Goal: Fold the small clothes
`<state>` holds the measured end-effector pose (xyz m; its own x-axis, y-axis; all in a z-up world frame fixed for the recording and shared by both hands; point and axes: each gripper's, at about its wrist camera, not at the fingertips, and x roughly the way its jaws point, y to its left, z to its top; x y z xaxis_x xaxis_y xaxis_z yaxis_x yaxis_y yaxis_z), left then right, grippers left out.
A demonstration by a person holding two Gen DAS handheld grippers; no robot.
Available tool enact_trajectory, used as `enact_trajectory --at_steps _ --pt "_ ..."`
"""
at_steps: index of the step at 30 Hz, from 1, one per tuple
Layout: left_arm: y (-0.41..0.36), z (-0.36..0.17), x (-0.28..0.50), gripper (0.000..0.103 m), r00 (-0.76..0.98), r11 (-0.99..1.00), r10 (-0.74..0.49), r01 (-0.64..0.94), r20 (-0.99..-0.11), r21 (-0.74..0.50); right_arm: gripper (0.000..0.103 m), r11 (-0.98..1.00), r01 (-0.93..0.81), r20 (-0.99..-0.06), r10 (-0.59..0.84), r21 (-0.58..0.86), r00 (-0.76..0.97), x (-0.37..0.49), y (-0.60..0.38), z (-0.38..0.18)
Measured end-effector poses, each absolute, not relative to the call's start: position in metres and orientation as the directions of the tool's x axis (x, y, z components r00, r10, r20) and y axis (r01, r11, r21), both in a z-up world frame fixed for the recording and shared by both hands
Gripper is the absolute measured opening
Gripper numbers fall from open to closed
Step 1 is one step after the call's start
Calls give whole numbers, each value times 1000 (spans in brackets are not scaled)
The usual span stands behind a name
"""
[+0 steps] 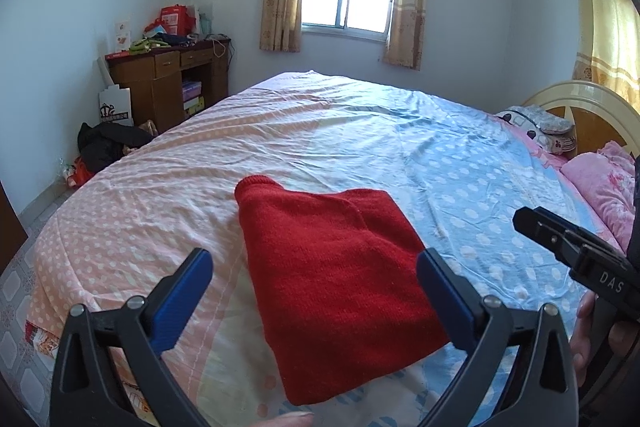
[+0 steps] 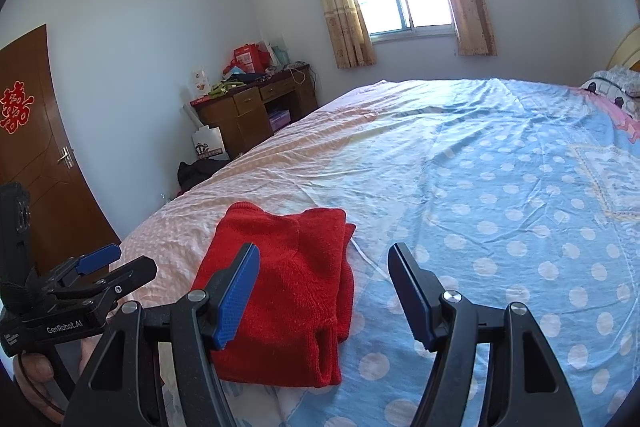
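Hovering: both tools spread, angled down; left tool [image 1: 314, 277]; right tool [image 2: 324, 269]; sweater [image 1: 336, 287] untouched

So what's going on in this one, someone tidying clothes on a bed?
A person holds a claw in each hand over a bed with a dotted pink and blue sheet. A red knit garment lies folded into a compact rectangle near the bed's edge. The left claw and the right claw are both open and grip nothing; the garment lies on the bed below them. The fold looks finished or nearly so.
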<state>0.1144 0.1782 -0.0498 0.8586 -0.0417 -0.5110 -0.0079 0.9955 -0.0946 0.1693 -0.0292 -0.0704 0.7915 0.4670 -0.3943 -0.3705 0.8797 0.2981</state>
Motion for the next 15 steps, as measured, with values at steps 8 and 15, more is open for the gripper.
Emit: enact_trajectory --at_steps 8,15 --pt "181 -48 116 103 855 995 -40 -15 -517 -102 68 883 -385 -364 464 269 808 159 -26 -64" --pt "184 -47 114 103 868 995 -42 -10 -495 -102 68 880 -398 -340 469 259 815 153 -24 -59"
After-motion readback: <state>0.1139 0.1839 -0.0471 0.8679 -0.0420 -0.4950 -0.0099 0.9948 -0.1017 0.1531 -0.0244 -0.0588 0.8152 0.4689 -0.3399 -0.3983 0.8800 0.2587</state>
